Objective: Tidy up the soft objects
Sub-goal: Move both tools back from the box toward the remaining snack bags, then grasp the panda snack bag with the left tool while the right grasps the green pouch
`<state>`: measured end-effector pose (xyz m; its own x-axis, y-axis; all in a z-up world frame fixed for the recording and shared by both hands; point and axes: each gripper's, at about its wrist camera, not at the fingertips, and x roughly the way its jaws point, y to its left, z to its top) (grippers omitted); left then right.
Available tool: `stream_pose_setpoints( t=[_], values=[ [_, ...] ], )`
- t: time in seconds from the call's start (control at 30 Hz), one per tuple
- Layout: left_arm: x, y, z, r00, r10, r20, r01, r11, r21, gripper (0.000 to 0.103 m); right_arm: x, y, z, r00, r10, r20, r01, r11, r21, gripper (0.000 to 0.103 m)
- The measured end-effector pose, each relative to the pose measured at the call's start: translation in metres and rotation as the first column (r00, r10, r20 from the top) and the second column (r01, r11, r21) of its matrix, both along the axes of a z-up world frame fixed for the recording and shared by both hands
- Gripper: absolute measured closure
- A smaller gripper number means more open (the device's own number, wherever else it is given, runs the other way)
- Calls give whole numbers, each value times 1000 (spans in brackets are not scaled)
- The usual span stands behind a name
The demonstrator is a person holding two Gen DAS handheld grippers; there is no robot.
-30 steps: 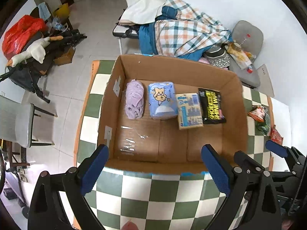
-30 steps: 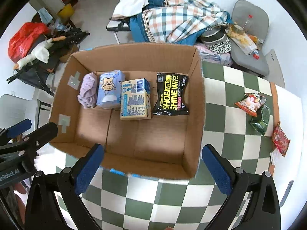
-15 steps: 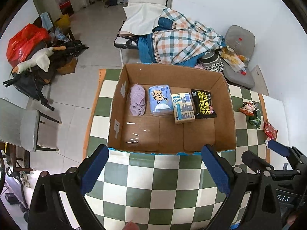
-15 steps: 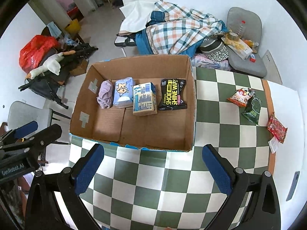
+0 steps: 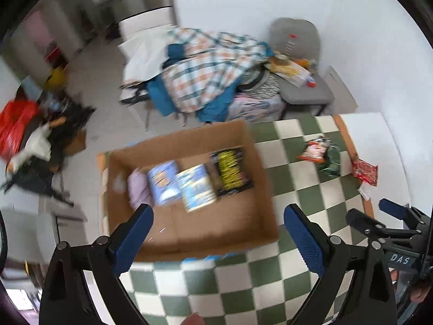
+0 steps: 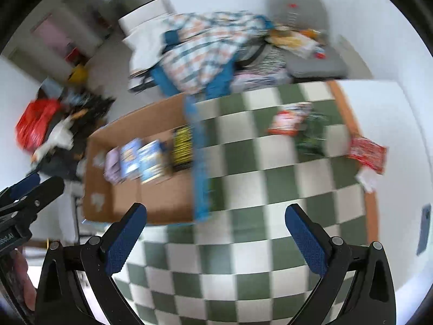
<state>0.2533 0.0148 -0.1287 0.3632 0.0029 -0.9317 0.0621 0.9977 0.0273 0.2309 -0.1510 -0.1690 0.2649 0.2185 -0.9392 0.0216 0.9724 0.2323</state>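
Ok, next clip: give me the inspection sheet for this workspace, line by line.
Surface: checkered table, green and white.
Job's things: cardboard box holds four packs in a row; orange snack pack, green pack and red pack lie outside it on the table.
Clutter: nothing seen beyond those.
Grippers: left tool open, empty; right tool open, empty.
Cables: nothing seen.
Surroundings: plaid blanket, grey chair, red bag. Both views blurred.

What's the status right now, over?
Left gripper and right gripper open, empty. Four items in cardboard box; snack packets loose on checkered table. Nothing in the way.
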Motion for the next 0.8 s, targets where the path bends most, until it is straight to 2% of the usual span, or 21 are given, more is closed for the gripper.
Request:
stream_pose_setpoints(
  t=[0.13,0.23,0.37,0.5,0.7,0.77,0.8],
  values=[
    [50,-52,-29,993,-90,-71,88,996,-32,4,21,-73,-18,992,-124,-32,123,992,-31,0],
    [89,-85,-63,979,-123,-161,117,992,-50,4,49,-121,-49,975,-206,-80,205,978,-27,0],
    [132,-125,-106,959,-151,-240,152,988,-14,4,89,-153,-104,953,-252,-170,258,966,13,0],
    [156,-149,-138,942,-164,-293,179,983,25,4,127,-162,-163,929,-263,-262,276,961,14,1],
    [181,-168,-183,917,-153,-369,181,983,41,4,165,-164,-219,911,-238,-335,249,968,-11,22],
    [186,-175,-194,908,-154,-389,178,984,25,4,171,-164,-230,911,-217,-349,225,974,-19,39],
    [189,-177,-197,904,-155,-398,177,984,18,4,173,-164,-234,912,-205,-356,214,977,-15,42]
  ],
)
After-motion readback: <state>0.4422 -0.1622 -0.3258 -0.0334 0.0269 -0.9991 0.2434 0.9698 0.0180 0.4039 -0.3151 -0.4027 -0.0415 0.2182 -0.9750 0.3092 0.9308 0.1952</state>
